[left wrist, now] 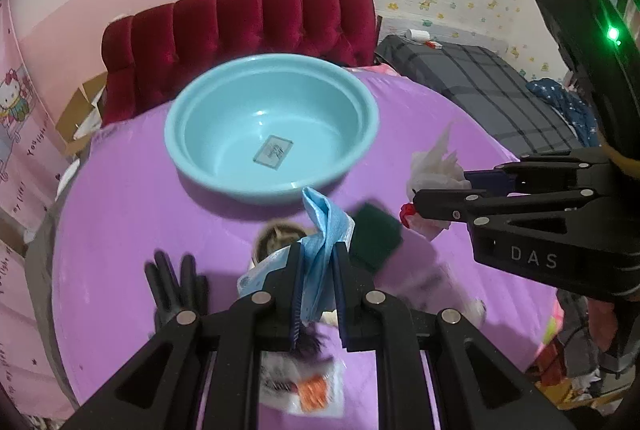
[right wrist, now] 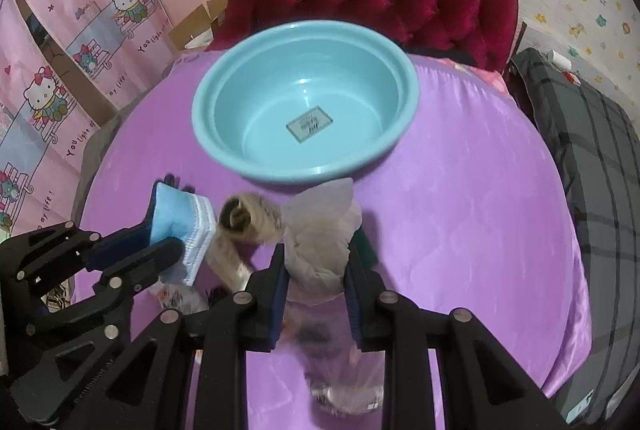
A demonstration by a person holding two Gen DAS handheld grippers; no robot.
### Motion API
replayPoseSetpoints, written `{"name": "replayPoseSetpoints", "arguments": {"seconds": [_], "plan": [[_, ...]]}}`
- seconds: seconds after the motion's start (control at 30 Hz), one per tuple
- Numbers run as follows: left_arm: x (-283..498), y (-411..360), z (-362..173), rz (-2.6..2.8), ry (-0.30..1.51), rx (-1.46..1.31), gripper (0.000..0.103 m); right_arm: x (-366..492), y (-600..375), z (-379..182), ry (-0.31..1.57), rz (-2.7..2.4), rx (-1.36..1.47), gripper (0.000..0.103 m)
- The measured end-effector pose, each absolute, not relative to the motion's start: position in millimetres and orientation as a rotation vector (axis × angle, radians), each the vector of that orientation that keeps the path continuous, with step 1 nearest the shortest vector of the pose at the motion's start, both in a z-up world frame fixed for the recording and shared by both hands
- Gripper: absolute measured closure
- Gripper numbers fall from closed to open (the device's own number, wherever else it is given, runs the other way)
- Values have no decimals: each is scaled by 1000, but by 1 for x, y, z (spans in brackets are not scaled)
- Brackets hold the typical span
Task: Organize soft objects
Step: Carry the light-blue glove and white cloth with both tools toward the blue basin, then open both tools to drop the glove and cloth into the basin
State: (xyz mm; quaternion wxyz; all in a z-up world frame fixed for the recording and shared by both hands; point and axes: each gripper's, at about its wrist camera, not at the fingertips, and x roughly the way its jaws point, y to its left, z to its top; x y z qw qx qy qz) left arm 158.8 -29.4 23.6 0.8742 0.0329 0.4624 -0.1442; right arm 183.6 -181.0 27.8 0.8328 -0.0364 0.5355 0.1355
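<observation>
My left gripper [left wrist: 318, 284] has its jaws clenched on a blue cloth [left wrist: 322, 230], soft and light, pinched mid-fold so it flops. My right gripper [right wrist: 316, 278] squeezes a crumpled white bag [right wrist: 320, 234], thin and slippery. Both hang just in front of the blue basin [left wrist: 272, 126]. Things lying under the jaws on the purple tabletop [right wrist: 460, 190] are blurry; I can't tell them apart.

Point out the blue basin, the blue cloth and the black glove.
blue basin [left wrist: 188, 118]: left wrist view, on its near-left rim.
blue cloth [left wrist: 324, 226]: left wrist view, on the folded part above the left tongs.
black glove [left wrist: 176, 282]: left wrist view, on its fingers, lying on the purple cover.
</observation>
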Motion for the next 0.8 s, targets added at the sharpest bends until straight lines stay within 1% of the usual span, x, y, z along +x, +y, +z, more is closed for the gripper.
{"name": "replayPoseSetpoints", "arguments": {"seconds": [0.37, 0.8], "plan": [[228, -19, 21, -278, 969, 39, 88, 252, -166, 31, 1129, 333, -58, 75], [298, -17, -2, -264, 984, 21, 88, 324, -161, 9, 1144, 334, -19, 73]]}}
